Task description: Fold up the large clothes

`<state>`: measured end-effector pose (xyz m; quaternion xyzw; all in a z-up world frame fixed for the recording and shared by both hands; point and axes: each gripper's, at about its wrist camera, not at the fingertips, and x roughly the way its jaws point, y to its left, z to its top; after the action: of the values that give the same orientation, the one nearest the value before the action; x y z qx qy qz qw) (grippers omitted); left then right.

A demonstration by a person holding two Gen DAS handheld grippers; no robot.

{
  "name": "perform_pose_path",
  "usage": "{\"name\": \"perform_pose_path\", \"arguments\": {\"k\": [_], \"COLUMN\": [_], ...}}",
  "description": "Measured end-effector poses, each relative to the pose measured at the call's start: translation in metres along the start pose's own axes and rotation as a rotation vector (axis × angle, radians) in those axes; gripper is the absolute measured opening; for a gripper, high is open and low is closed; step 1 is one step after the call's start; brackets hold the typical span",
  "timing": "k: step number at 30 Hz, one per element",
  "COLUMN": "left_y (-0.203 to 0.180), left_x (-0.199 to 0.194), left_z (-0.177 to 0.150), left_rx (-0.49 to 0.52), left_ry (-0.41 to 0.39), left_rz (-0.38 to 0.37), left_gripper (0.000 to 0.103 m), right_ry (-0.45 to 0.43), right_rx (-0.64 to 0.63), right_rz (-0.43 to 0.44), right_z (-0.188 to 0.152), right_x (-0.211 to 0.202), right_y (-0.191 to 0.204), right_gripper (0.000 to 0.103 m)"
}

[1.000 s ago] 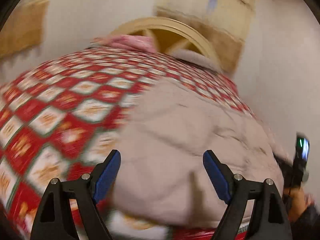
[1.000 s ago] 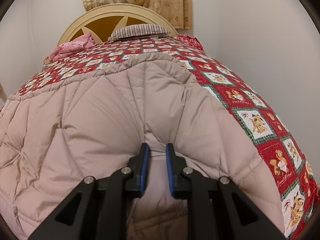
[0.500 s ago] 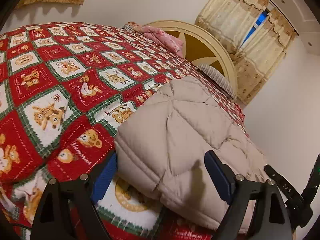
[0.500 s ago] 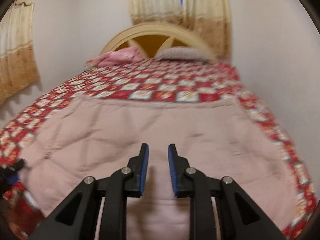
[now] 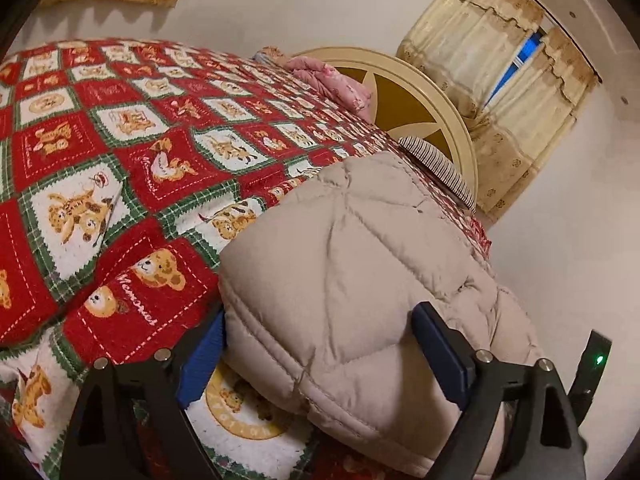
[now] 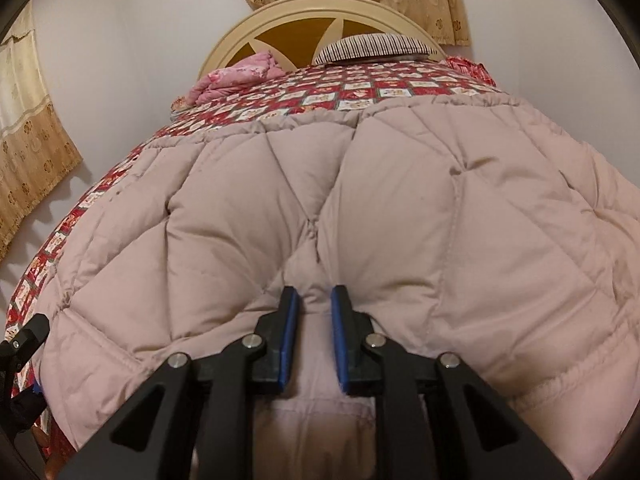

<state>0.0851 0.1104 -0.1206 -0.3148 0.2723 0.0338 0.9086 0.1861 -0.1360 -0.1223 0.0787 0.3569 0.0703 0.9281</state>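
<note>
A puffy beige quilted jacket (image 5: 360, 240) lies spread on a bed with a red patchwork quilt (image 5: 120, 160). My left gripper (image 5: 320, 316) straddles the jacket's near corner. Its jaws are opening wide, with the padded corner between the blue pads. In the right wrist view the jacket (image 6: 440, 220) fills the frame. My right gripper (image 6: 315, 292) is at its near edge, jaws closing narrow on a pinched fold of fabric that puckers toward the pads. The right gripper's body (image 5: 592, 364) shows at the left view's right edge. The left gripper's body (image 6: 24, 340) shows at the right view's left edge.
A cream round headboard (image 6: 320, 12) stands at the bed's far end, with a striped pillow (image 6: 372, 46) and a pink bundled blanket (image 6: 236, 76) before it. Curtains (image 5: 500, 80) hang behind. A wall (image 5: 560, 240) runs close along the bed's right side.
The left view has rolled and sunk toward the jacket corner, and its jaws stand wider. The right gripper has swung sideways along the jacket's near edge and again pinches a fold.
</note>
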Motion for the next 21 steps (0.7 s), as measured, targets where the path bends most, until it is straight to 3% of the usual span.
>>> {"name": "perform_pose_path", "arguments": {"k": [6, 11, 16, 21], "left_y": [0.008, -0.003, -0.009, -0.061], "left_x": [0.026, 0.037, 0.031, 0.010], "left_z": [0.018, 0.017, 0.026, 0.043], "left_rx": [-0.095, -0.041, -0.029, 0.161], "left_ry": [0.042, 0.076, 0.086, 0.040], "left_rz": [-0.031, -0.078, -0.176, -0.287], "left_gripper": [0.094, 0.090, 0.056, 0.041], "right_ry": [0.001, 0.001, 0.004, 0.008], "right_rx": [-0.025, -0.031, -0.016, 0.044], "right_rz": [-0.034, -0.047, -0.038, 0.027], "right_z": [0.003, 0.002, 0.002, 0.002], "right_x": [0.002, 0.003, 0.004, 0.004], "right_y": [0.010, 0.015, 0.017, 0.008], "right_gripper": [0.019, 0.019, 0.019, 0.019]}}
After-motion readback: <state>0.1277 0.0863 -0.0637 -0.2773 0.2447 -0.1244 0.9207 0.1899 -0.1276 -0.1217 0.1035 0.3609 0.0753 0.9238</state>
